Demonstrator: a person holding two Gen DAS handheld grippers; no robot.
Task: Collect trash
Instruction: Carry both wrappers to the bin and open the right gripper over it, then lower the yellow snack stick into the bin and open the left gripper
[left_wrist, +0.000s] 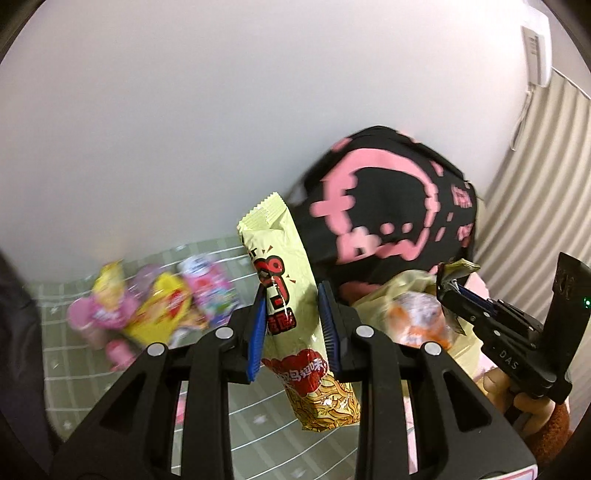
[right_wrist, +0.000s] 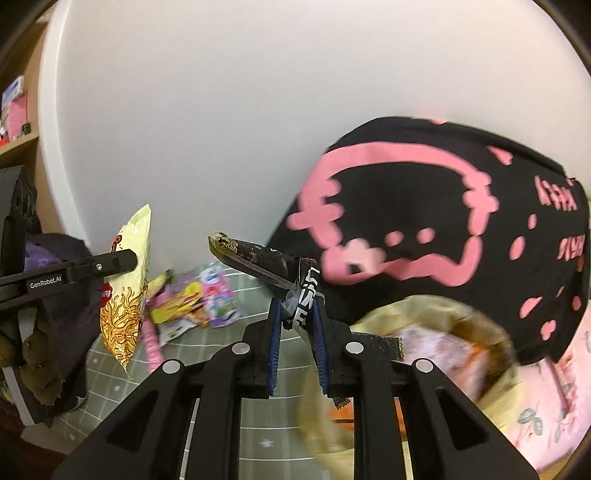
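A home bedroom: quilted bedspread (left_wrist: 110, 373), curtain (left_wrist: 535, 177).

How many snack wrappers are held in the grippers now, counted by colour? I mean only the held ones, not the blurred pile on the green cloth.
Pale yellow wrapper, in the left gripper: 1
Dark black wrapper, in the right gripper: 1
Total held: 2

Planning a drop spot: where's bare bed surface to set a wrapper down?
Bare green checked sheet lies below the right gripper, between the wrapper pile and the yellow bag. Crowded: the pile by the wall, and the bag side under the black-and-pink garment.
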